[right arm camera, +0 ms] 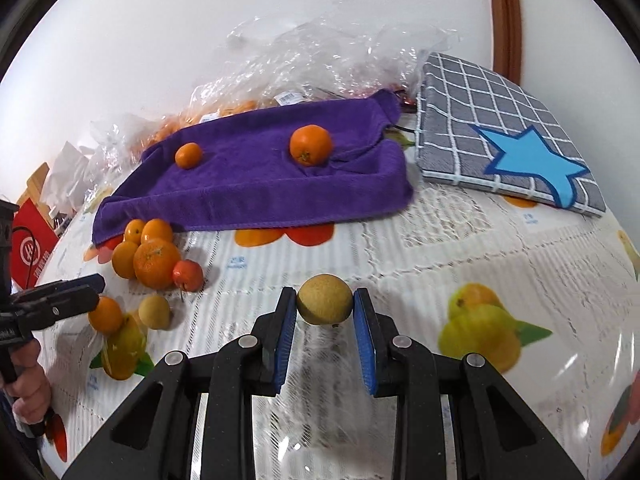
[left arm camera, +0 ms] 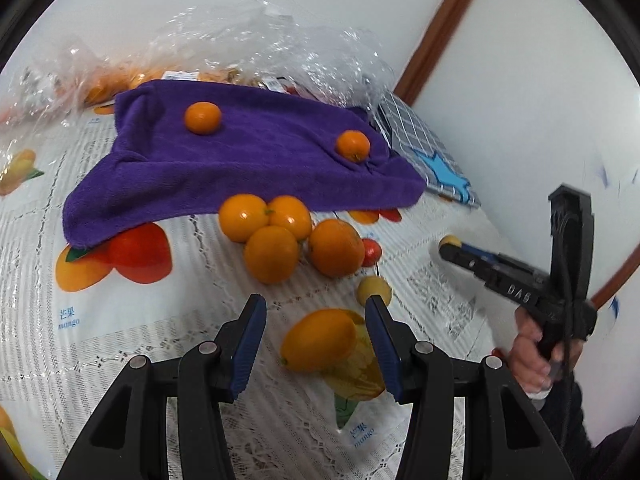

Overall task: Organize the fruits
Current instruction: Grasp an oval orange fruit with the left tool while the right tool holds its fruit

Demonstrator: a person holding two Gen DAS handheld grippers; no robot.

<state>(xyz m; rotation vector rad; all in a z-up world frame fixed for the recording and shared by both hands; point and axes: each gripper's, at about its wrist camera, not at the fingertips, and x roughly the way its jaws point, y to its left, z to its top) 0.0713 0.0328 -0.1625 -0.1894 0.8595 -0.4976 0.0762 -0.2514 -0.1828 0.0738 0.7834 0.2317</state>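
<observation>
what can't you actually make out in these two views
- Fruit in the plastic bags: only orange blurs through crinkled film in both views; no count possible.
- What props up the purple towel: covered by the towel itself.
- Small red fruit: in the left view, mostly behind an orange.
- Red box: cut off at the right view's edge.

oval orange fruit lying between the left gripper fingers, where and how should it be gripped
Grip the oval orange fruit across its narrow middle, coming straight forward and down with the left gripper. It lies tilted on the tablecloth, long axis slanting between the open fingers, so turning the wrist slightly would likely set the pads squarely on its flatter sides.
</observation>
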